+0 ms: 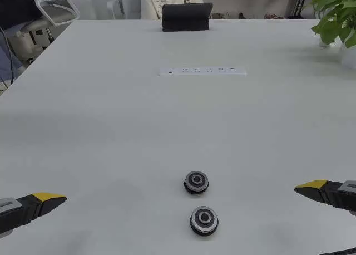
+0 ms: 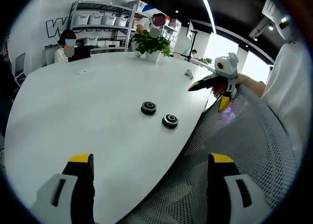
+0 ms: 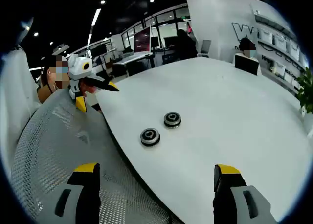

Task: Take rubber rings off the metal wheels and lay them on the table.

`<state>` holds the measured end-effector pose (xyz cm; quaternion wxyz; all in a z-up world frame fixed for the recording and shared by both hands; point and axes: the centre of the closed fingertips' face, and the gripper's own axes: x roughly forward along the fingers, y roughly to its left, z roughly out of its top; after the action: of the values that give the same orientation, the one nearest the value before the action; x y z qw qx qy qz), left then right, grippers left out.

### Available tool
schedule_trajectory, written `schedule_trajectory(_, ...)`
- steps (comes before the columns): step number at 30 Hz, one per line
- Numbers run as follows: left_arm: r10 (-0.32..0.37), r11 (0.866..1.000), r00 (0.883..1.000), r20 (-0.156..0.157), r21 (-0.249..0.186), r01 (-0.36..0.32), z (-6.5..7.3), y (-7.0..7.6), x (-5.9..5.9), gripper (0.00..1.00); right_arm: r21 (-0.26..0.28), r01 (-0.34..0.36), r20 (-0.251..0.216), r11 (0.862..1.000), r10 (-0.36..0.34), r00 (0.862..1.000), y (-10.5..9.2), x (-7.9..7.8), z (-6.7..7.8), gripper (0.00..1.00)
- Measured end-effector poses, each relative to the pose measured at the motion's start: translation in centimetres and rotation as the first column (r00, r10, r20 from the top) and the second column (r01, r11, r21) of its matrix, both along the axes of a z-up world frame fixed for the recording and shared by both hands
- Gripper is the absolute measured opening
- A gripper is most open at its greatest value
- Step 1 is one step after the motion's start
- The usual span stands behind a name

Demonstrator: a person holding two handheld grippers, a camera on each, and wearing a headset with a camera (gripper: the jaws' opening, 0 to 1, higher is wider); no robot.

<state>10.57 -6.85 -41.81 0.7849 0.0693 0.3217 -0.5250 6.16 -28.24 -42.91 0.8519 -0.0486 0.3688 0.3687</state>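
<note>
Near wheel [image 1: 204, 220] and far wheel [image 1: 196, 182] lie flat on the desk [image 1: 167, 127], black rings [image 1: 193, 224] on.
They sit close together by the front edge, holes up. The left tool [image 2: 151, 159] and right tool [image 3: 156, 168] are out at each side, both spread wide and holding nothing. The right one looks a bit nearer, so it may reach in first.

Wheels [image 1: 196, 182] shiny metal (black rubber rims); table [image 1: 167, 127] matt.

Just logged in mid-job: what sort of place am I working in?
Likely an open office or lab: a big white meeting table, a power strip on it, shelves of storage boxes.
</note>
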Motion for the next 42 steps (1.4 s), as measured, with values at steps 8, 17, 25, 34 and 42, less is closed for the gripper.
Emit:
schedule_trajectory(8,0.005,1.0,1.0,-0.006,0.017,-0.005,-0.21,0.11,-0.14,0.94,0.012,-0.014,-0.011,1.0,0.014,1.0,0.34,-0.25,-0.07,0.93)
schedule_trajectory(17,-0.006,1.0,1.0,-0.014,0.031,0.007,-0.47,0.07,-0.43,0.93,0.01,-0.011,-0.012,1.0,0.011,1.0,0.23,-0.26,-0.14,0.93)
schedule_trajectory(25,0.0,1.0,1.0,-0.021,0.018,0.001,-0.52,0.04,-0.35,0.94,0.01,0.015,0.013,1.0,-0.015,1.0,-0.25,0.27,0.07,0.9)
schedule_trajectory(34,0.006,1.0,1.0,-0.029,-0.009,-0.006,-0.43,-0.08,-0.27,0.94,-0.003,0.01,0.003,1.0,-0.01,1.0,-0.27,0.14,-0.21,0.88)
schedule_trajectory(42,0.01,1.0,0.999,-0.04,-0.021,-0.011,-0.45,-0.13,-0.29,0.94,0.004,0.016,-0.003,1.0,-0.016,1.0,-0.32,0.15,-0.25,0.88)
